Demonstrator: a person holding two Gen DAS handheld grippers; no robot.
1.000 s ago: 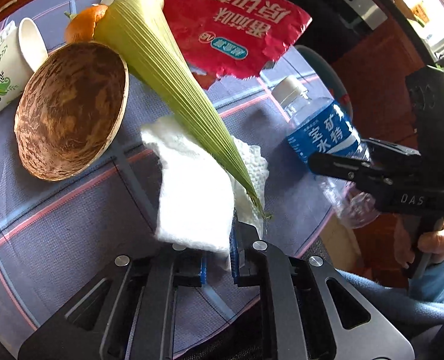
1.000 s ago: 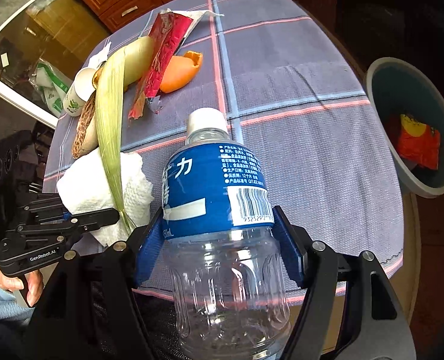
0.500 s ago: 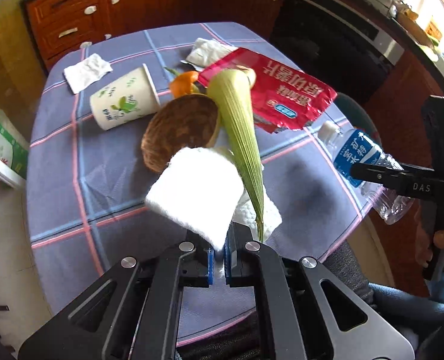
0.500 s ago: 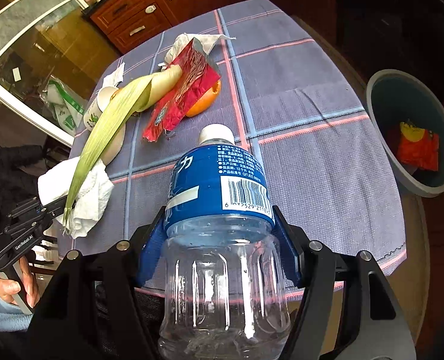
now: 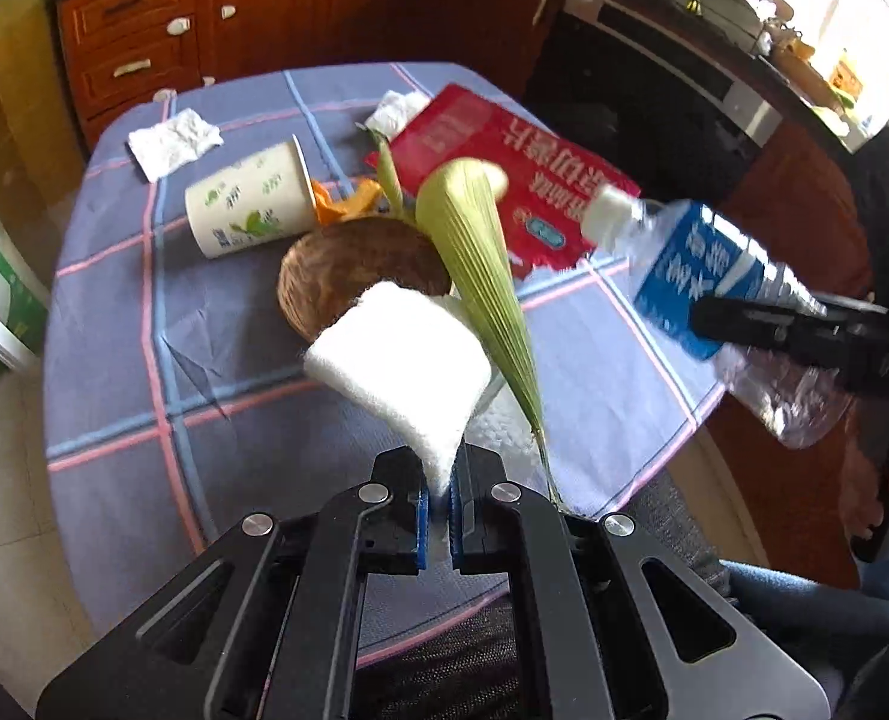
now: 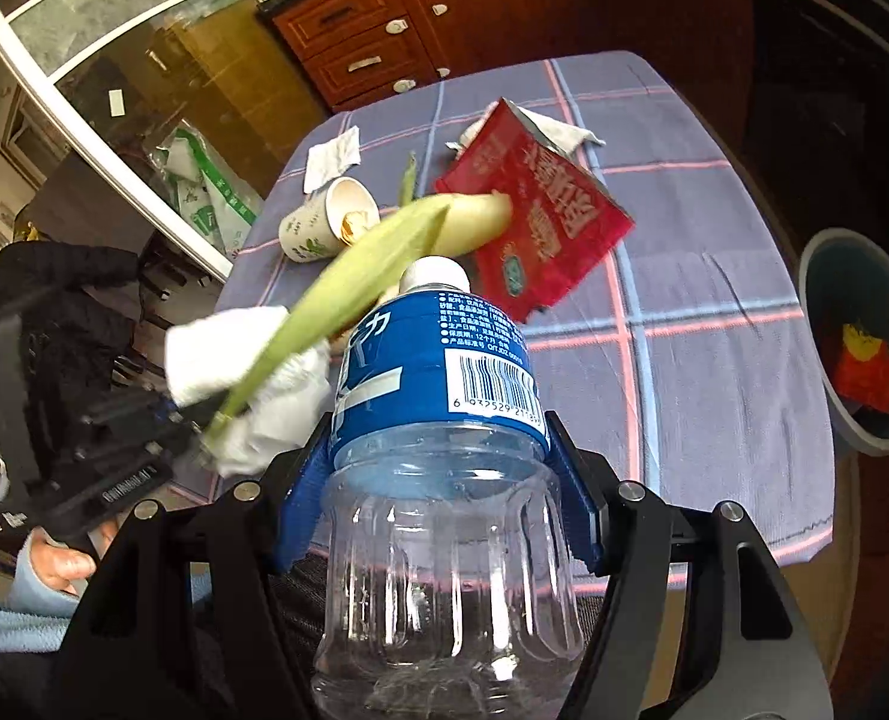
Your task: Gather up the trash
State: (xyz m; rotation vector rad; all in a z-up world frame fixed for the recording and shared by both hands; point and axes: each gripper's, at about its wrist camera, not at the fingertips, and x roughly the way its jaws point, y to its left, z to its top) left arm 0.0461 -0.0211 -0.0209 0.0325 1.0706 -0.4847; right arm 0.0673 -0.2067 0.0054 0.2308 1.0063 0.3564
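With both hands already loaded, the load is lifted clear of the table (image 5: 114, 360) so it can be carried sideways to the bin. The left gripper (image 5: 438, 495) is pinched almost fully closed on a corner of a white paper towel (image 5: 402, 360), and a long green corn husk (image 5: 480, 276) is caught in the same pinch, so both hang forward over the checked cloth. Gripping thin, limp items at the edge makes sense: the narrow blue pads need little to bite on. The right gripper (image 6: 438, 480) stands wide, its jaws pressed on either side of a clear water bottle (image 6: 444, 420) just below the blue label, where the ribbed body gives firm sides. The bottle looks empty, cap on, pointing away from the camera.

Off the table's right edge sits a grey bin (image 6: 816, 360) with a red wrapper already inside, the likely target. Left behind on the cloth are a tipped paper cup (image 5: 246, 210), a coconut shell half (image 5: 348, 264), orange peel (image 5: 339, 204), a red snack bag (image 5: 504, 174) and two crumpled tissues (image 5: 171, 141), so much of the clearing appears to remain.
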